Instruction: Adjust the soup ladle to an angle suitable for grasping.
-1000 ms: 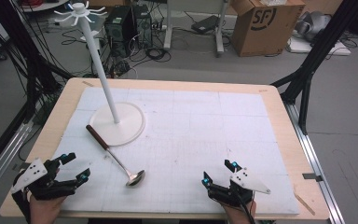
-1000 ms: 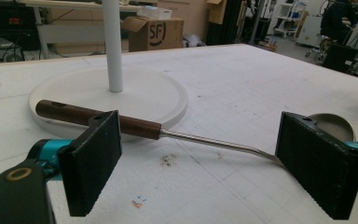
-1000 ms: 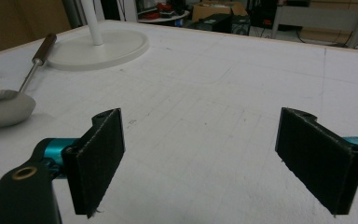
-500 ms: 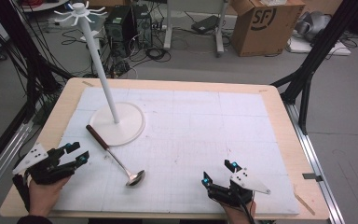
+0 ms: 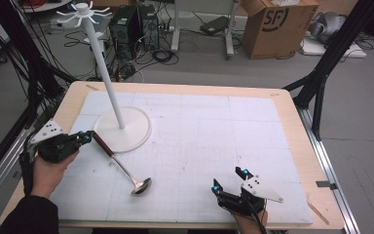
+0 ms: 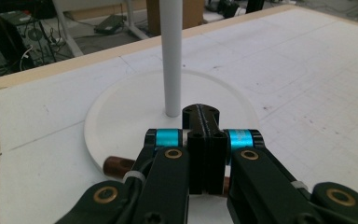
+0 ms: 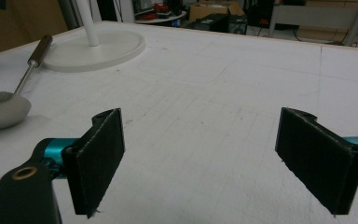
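The left gripper (image 5: 85,138) is pressed together above the ladle (image 5: 121,165) handle; the right gripper (image 5: 230,179) is held spread.

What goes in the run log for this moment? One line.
left gripper: shut, at ladle handle | right gripper: open, idle | stand: upright

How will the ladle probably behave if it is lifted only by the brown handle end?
The ladle looks stiff: a thin metal shaft with no visible bend. It will likely hang bowl-heavy, since the bowl sits far from the brown handle, so it may pivot downward in a loose grip. The shut left claw is at that handle; the polished metal could be slippery.
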